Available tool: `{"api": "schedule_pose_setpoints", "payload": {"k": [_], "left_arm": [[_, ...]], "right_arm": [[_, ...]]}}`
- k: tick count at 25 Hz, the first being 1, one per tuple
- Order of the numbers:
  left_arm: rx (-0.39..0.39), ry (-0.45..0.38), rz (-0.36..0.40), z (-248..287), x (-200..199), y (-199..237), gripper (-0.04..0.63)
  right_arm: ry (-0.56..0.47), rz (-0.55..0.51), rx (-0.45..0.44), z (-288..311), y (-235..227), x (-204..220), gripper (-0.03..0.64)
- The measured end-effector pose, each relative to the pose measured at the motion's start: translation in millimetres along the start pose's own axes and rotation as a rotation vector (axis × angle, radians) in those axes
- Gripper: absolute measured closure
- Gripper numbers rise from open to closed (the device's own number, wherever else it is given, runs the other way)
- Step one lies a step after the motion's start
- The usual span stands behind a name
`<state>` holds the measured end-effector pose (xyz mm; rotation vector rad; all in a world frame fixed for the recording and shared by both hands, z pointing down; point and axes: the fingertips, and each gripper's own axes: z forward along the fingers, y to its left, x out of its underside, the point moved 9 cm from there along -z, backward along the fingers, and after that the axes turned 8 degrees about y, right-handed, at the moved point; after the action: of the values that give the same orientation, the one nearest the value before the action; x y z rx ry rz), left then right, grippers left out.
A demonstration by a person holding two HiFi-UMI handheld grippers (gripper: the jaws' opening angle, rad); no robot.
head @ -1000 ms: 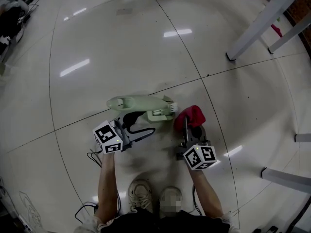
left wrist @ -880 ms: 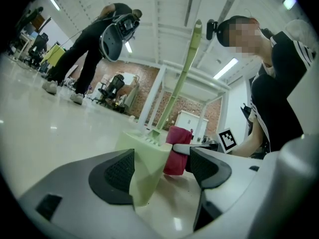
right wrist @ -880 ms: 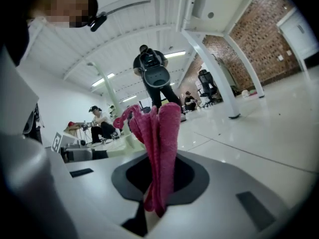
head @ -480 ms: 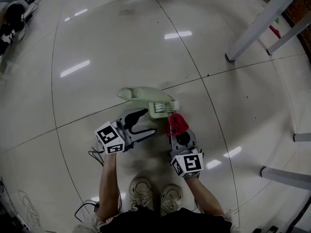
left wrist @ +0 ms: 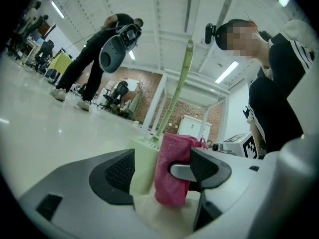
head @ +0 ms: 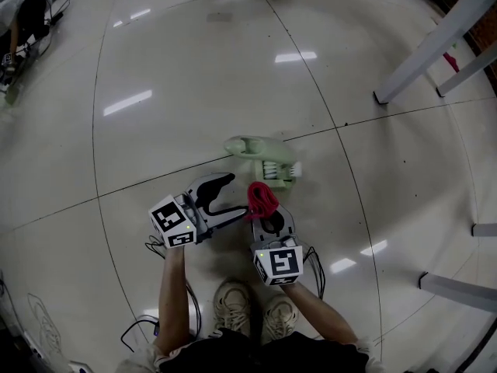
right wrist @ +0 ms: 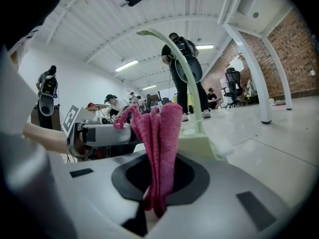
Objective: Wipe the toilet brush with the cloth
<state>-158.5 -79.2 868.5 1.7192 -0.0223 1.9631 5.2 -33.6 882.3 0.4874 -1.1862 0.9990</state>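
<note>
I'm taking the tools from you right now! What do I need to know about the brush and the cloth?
Left tool: open and empty, held low beside the cloth.
Right tool: shut on the pink cloth, which sticks up from it.
Brush: pale green, standing in its base on the floor, just ahead of both tools.
Done: the cloth is picked up and sits close to the brush. I can't tell if they touch.
Left: all the wiping. Probably steady the brush with the left tool, then rub the cloth along it.
</note>
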Motion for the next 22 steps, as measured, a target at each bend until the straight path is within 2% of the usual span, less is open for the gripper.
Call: {"api": "schedule_pose_setpoints", "payload": {"k": [4,8,12,14,15,18,22], "left_arm": [[-0.022,-0.021,-0.003,-14.6,-2.4,3.3,0.267],[-0.042,-0.089,-0.023,-25.6,-8.8,7.9,0.267],[-0.022,-0.15,0.009,-27.6,-29.2,-0.6,0.267],[0.013,-0.177,0.049,-27.6,-48.1,-7.1,0.267],[0.026,-0.191,0.07,-26.7,-58.3,-9.2,0.288],[0.041,-0.268,0.115,-24.5,-85.7,-12.5,0.59],[0.077,-0.228,0.225,-27.4,-127.5,-32.3,0.592]], "right_arm": [[-0.001,-0.009,-0.032,11.2,10.2,-2.5,0.586],[-0.018,-0.013,-0.047,4.4,8.1,-9.0,0.586],[-0.073,-0.181,-0.116,-22.2,-1.9,-20.1,0.586],[-0.082,-0.199,-0.08,-40.6,-15.5,-22.5,0.586],[-0.057,-0.167,-0.051,-48.4,-25.6,-22.9,0.586],[-0.017,-0.112,0.035,-64.7,-58.5,-33.6,0.586],[-0.079,-0.142,0.078,-86.3,-89.0,-66.2,0.586]]}}
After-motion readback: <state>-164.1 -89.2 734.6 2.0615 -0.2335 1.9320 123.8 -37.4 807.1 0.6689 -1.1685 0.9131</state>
